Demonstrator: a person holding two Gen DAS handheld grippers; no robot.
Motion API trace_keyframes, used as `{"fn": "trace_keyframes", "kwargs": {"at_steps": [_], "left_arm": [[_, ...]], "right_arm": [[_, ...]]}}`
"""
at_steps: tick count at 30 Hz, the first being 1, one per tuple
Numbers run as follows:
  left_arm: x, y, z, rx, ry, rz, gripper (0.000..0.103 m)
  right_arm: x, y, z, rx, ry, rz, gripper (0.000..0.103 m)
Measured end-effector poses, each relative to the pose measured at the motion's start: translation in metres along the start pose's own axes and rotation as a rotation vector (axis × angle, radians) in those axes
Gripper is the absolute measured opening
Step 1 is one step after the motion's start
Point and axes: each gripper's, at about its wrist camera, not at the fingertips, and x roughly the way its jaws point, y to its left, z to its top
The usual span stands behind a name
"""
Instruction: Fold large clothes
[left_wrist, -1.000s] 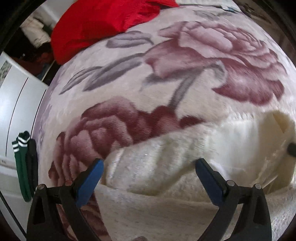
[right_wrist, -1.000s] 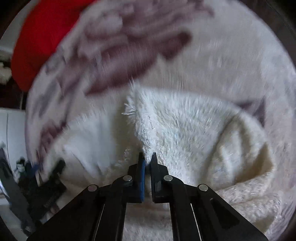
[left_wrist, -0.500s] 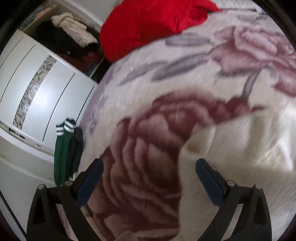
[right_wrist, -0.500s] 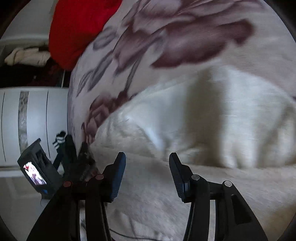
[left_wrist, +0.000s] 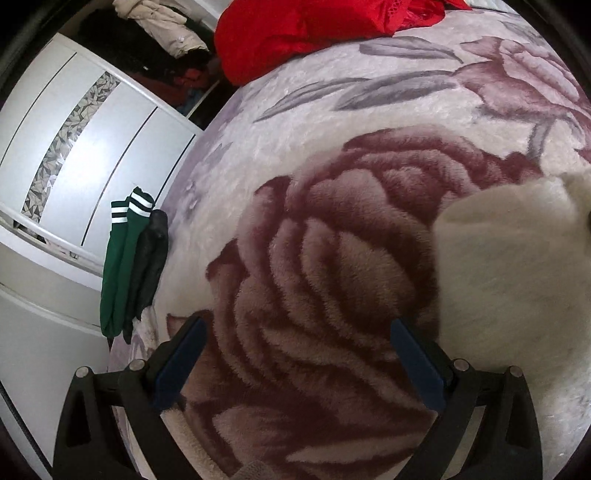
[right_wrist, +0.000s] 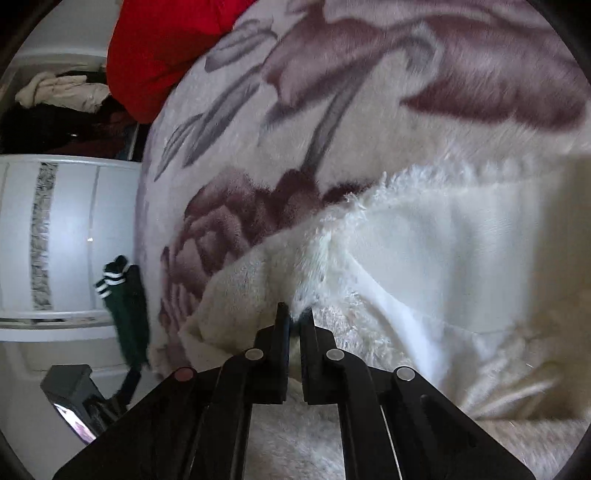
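Note:
A fluffy cream-white garment (right_wrist: 424, 258) lies on a bed covered by a rose-patterned blanket (right_wrist: 332, 110). My right gripper (right_wrist: 294, 321) is shut, its jaws pinching a fuzzy fold of the cream garment at its left edge. In the left wrist view the same cream garment (left_wrist: 509, 266) shows at the right side. My left gripper (left_wrist: 299, 358) stands wide open over the big dark-red rose of the blanket (left_wrist: 332, 258), to the left of the garment, with nothing between its fingers.
A red garment (left_wrist: 314, 29) lies at the far end of the bed. Green striped socks (left_wrist: 122, 266) and a dark one hang at the bed's left edge. A white wardrobe (left_wrist: 74, 147) stands beside the bed, with clothes piled in an open section (left_wrist: 159, 33).
My left gripper slid left off the cream garment onto the bare blanket. My right gripper opened, moved left along the garment, then shut on a fold at its left edge.

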Motion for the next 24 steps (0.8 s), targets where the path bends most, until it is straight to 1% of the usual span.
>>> {"fn": "trace_keyframes", "kwargs": {"at_steps": [2, 4, 5, 7, 8, 10, 11, 12, 13, 14, 15, 17, 19, 20, 21, 22, 23, 24], "left_arm": [[-0.002, 0.005, 0.0, -0.006, -0.005, -0.007, 0.102], [-0.004, 0.009, 0.001, -0.007, -0.02, -0.006, 0.102], [-0.005, 0.01, 0.002, -0.006, -0.023, -0.008, 0.102], [-0.007, 0.013, 0.002, -0.003, -0.025, -0.013, 0.102], [-0.008, 0.015, 0.001, -0.005, -0.026, -0.019, 0.102], [-0.014, 0.02, -0.002, -0.007, -0.025, -0.047, 0.102], [-0.018, 0.022, -0.004, -0.007, -0.028, -0.058, 0.102], [-0.027, 0.028, -0.008, -0.009, -0.042, -0.072, 0.102], [-0.033, 0.031, -0.012, -0.009, -0.05, -0.078, 0.102], [-0.038, 0.034, -0.016, -0.008, -0.056, -0.09, 0.102], [-0.046, 0.039, -0.023, -0.009, -0.057, -0.115, 0.102], [-0.059, 0.045, -0.035, -0.008, -0.055, -0.148, 0.102], [-0.071, 0.05, -0.05, -0.01, -0.03, -0.2, 0.102], [-0.075, 0.052, -0.057, -0.011, -0.018, -0.223, 0.102], [-0.082, 0.051, -0.068, -0.004, -0.001, -0.256, 0.102], [-0.086, 0.05, -0.075, 0.005, 0.009, -0.274, 0.102], [-0.092, 0.046, -0.085, 0.02, 0.015, -0.294, 0.102], [-0.096, 0.042, -0.094, 0.033, 0.016, -0.307, 0.102]], "right_arm": [[-0.001, 0.012, 0.015, -0.05, -0.049, -0.077, 0.003], [0.001, 0.015, 0.028, -0.071, -0.067, -0.125, 0.003], [0.006, 0.018, 0.035, -0.088, -0.06, -0.152, 0.002], [0.011, 0.011, 0.043, -0.068, -0.02, -0.173, 0.002], [0.007, 0.003, 0.043, -0.049, -0.006, -0.169, 0.003], [0.002, -0.009, 0.038, 0.027, 0.047, -0.093, 0.006], [-0.007, -0.016, 0.031, 0.066, 0.085, -0.064, 0.015], [-0.02, -0.022, 0.021, 0.084, 0.093, -0.025, 0.026], [-0.032, -0.028, 0.012, 0.093, 0.094, -0.004, 0.034], [-0.052, -0.037, -0.003, 0.112, 0.092, 0.014, 0.051], [-0.08, -0.052, -0.025, 0.141, 0.088, 0.038, 0.058], [-0.115, -0.072, -0.058, 0.173, 0.09, 0.012, 0.058], [-0.164, -0.106, -0.106, 0.237, 0.067, -0.051, 0.059], [-0.185, -0.123, -0.129, 0.269, 0.051, -0.106, 0.062], [-0.204, -0.14, -0.152, 0.298, 0.035, -0.163, 0.067], [-0.218, -0.155, -0.172, 0.323, 0.017, -0.221, 0.07], [-0.227, -0.168, -0.188, 0.346, 0.006, -0.269, 0.071], [-0.235, -0.188, -0.208, 0.38, 0.001, -0.34, 0.071]]}}
